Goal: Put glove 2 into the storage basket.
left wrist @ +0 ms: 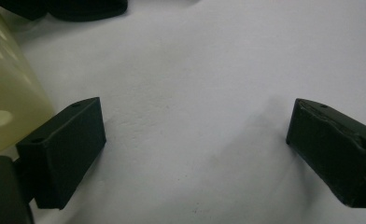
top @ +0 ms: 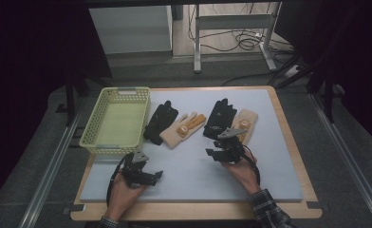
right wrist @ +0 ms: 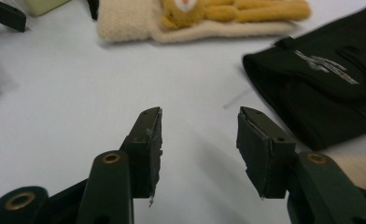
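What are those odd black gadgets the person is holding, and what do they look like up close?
Each hand holds a black two-jaw gripper: left gripper, right gripper. Both carry a grey three-cornered plate on top and trail a black cable. The jaws are blocky black pads on arms with brass-coloured rivets. A plaid sleeve covers the right wrist.

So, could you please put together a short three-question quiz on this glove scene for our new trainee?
1. True or false: the yellow basket already holds a glove.
2. How many gloves lie on the white mat?
3. Which gripper is nearer the right-hand black glove: A) left gripper B) right gripper?

Key
1. False; the basket is empty.
2. Four: the left-hand black glove, a cream glove, the right-hand black glove and a second cream glove.
3. B. Both grippers are open and hold nothing.
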A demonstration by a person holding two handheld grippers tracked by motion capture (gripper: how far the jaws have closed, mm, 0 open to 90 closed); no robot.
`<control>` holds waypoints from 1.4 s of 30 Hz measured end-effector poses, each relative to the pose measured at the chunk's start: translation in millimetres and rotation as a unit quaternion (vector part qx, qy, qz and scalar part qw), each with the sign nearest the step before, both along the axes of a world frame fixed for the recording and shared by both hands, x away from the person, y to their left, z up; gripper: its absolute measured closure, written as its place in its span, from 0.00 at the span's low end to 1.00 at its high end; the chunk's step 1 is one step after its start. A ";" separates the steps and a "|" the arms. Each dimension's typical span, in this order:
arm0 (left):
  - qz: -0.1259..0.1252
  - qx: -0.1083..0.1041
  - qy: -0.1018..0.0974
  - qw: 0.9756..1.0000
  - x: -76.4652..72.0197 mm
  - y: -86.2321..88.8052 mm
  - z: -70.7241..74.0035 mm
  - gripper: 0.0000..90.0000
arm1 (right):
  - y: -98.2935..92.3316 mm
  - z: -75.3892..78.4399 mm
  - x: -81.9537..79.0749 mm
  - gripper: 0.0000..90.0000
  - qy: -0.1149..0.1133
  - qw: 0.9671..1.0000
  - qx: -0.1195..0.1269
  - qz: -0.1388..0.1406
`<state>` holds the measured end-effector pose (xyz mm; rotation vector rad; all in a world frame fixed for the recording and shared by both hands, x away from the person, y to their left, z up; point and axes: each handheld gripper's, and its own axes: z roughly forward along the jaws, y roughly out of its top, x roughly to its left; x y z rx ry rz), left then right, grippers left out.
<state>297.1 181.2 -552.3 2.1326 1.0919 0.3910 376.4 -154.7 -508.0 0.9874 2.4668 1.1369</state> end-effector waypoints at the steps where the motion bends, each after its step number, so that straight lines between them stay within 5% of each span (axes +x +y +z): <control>1: 0.000 0.000 0.000 1.000 0.0 0.0 0.0 0.05 | 3.0 -0.6 1.5 0.58 0.001 1.000 0.001 0.002; 15: 0.000 0.000 0.000 1.000 0.0 0.0 0.0 0.05 | 69.8 0.5 31.6 0.71 -0.009 0.999 -0.001 0.037; 22: -0.001 0.001 0.000 1.000 0.1 0.2 0.0 0.05 | 91.2 -3.8 59.3 0.48 -0.013 1.000 -0.006 0.004; 27: -0.001 0.001 0.000 1.000 0.1 0.2 0.0 0.05 | 102.6 -9.9 72.2 0.45 -0.011 1.000 -0.011 -0.010; 29: 0.001 -0.001 0.000 1.000 0.0 -0.1 -0.2 0.05 | 109.9 -16.2 77.0 0.48 -0.015 0.999 -0.031 -0.014; 31: 0.000 0.001 0.000 1.000 0.1 0.1 0.0 0.05 | 115.3 -21.8 77.4 0.63 -0.031 0.998 -0.054 -0.016; 38: -0.001 0.001 0.000 1.000 0.1 0.2 0.0 0.05 | 106.8 -9.2 69.2 0.71 -0.044 0.997 -0.067 -0.002; 42: -0.001 0.001 0.000 1.000 0.1 0.2 0.0 0.05 | 81.9 2.8 52.8 0.70 -0.041 0.997 -0.066 0.009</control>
